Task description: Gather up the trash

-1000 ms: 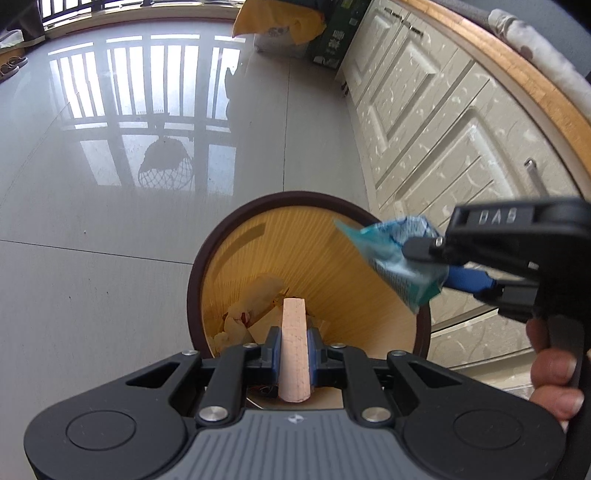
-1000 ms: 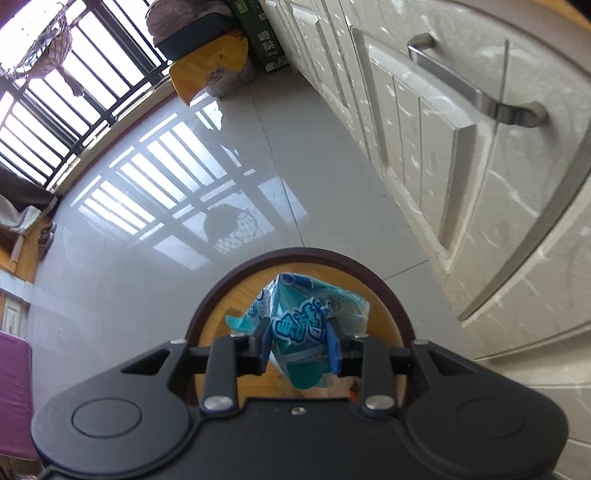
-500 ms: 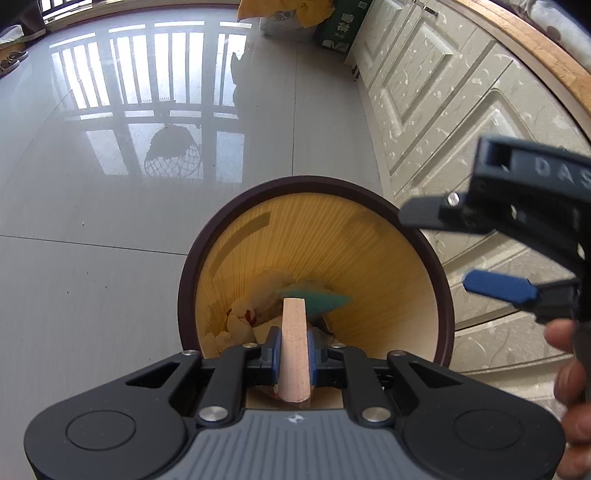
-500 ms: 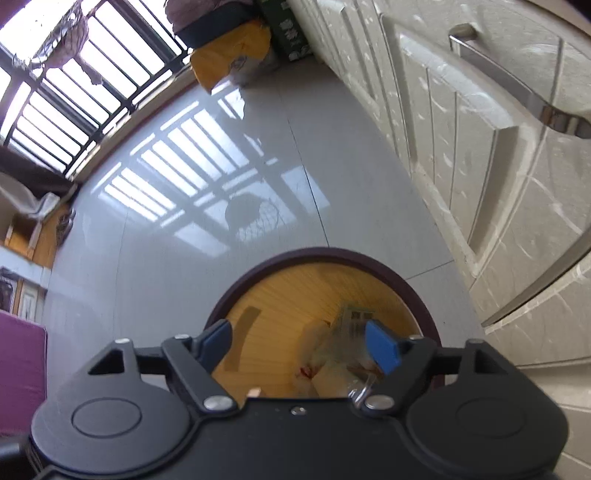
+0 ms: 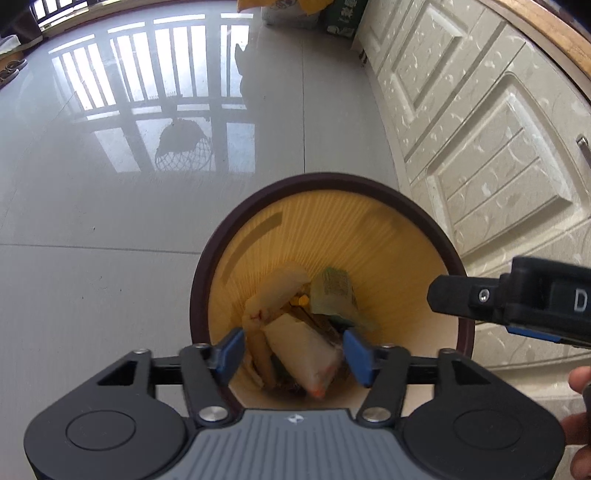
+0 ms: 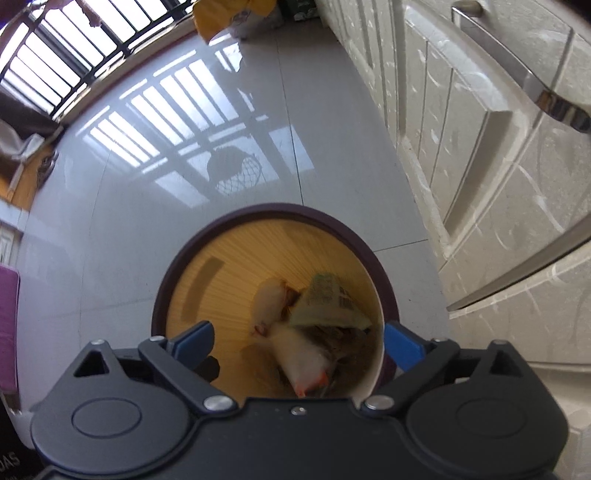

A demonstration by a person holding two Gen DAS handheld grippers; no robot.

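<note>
A round waste bin with a dark brown rim and yellow ribbed inside stands on the floor; it also shows in the right wrist view. Inside lie a pale flat piece with an orange tip, blurred as it falls, a green-blue wrapper and crumpled pale paper. My left gripper is open and empty just above the bin's near rim. My right gripper is open and empty over the bin; it shows at the right edge of the left wrist view.
White panelled cabinets with metal handles run along the right, close to the bin. Glossy grey floor tiles stretch left and ahead. A yellow bag and boxes stand at the far end by the window railing.
My left gripper opened and let go of the pale flat piece, which now drops into the bin. The blue-green wrapper, dropped by my right gripper earlier, lies inside. Both grippers are open.
</note>
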